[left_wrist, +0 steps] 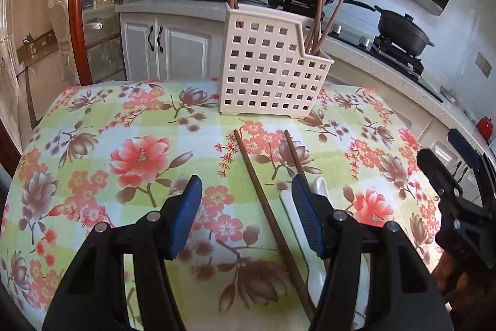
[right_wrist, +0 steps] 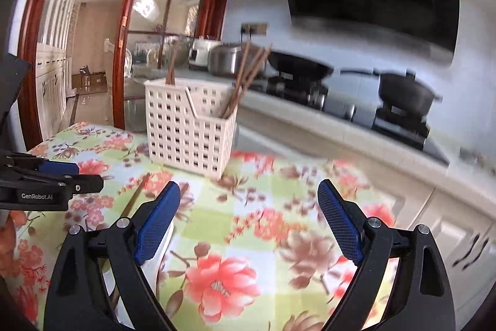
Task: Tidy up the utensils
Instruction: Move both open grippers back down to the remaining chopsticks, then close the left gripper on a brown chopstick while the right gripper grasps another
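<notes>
Two loose chopsticks: in the left wrist view one chopstick lies on the flowered tablecloth, running from near the basket toward the camera; a second chopstick lies just beside it, its near end hidden behind the right finger.
White spoon: a white spoon rests between the two sticks, partly behind that same finger — these three look like the items left to sort.
Basket: the white slotted basket stands upright at the far edge of the table; chopsticks already lean out of its lower near-right compartment and more rise from the tall back one, likely grouped by kind.
Left gripper: the left gripper is spread wide, holding nothing; the long chopstick lies between its fingers, not touched as far as I can tell.
Right gripper, seen from left: it hangs at the right edge, off the items.
Right wrist view — basket: the basket sits ahead and left, sticks leaning in it; the view is blurred.
Right gripper: the right gripper is wide apart and empty above bare cloth; something white shows behind its left finger, probably the spoon.
Left gripper, seen from right: it sits low at the left edge.
</notes>
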